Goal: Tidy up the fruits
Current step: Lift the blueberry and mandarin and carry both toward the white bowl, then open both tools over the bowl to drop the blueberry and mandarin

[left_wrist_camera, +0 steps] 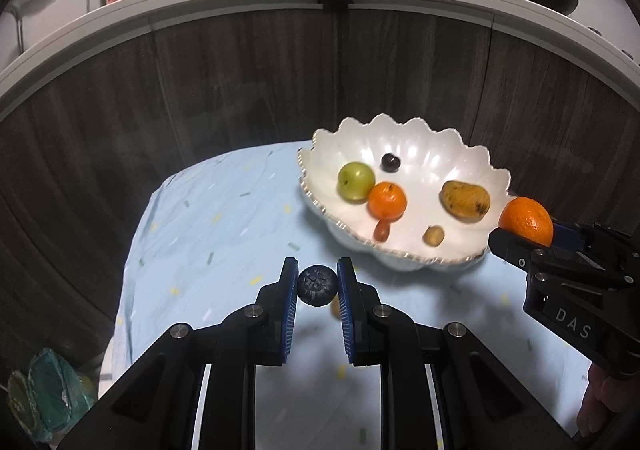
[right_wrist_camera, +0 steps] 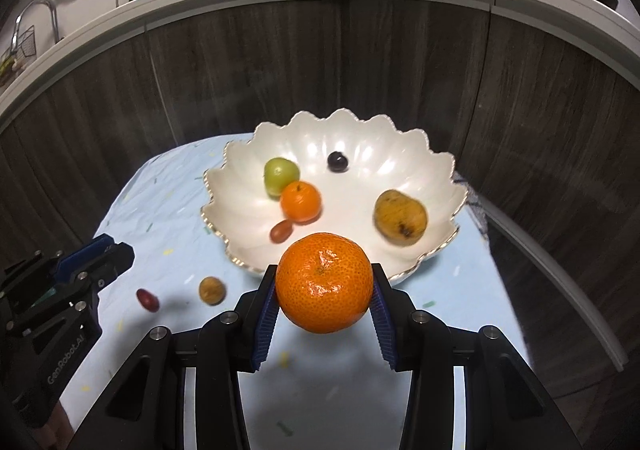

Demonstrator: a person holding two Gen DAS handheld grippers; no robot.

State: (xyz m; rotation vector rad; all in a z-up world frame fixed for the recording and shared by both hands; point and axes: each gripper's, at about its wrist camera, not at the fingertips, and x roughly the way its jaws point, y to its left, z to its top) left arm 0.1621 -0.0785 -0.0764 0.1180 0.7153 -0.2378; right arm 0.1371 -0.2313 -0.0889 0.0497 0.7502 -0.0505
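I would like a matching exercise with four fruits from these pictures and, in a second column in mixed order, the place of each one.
Fruits:
1. large orange
2. dark wrinkled fruit
3. green fruit
4. small red fruit

Places:
A. lying on the blue cloth
B. inside the white bowl
C. gripped in the right claw
D. gripped in the left claw

Pairs: 1-C, 2-D, 3-B, 4-A

Dim fisheye views, glare on bowl [left_wrist_camera: 420,146], slight blur.
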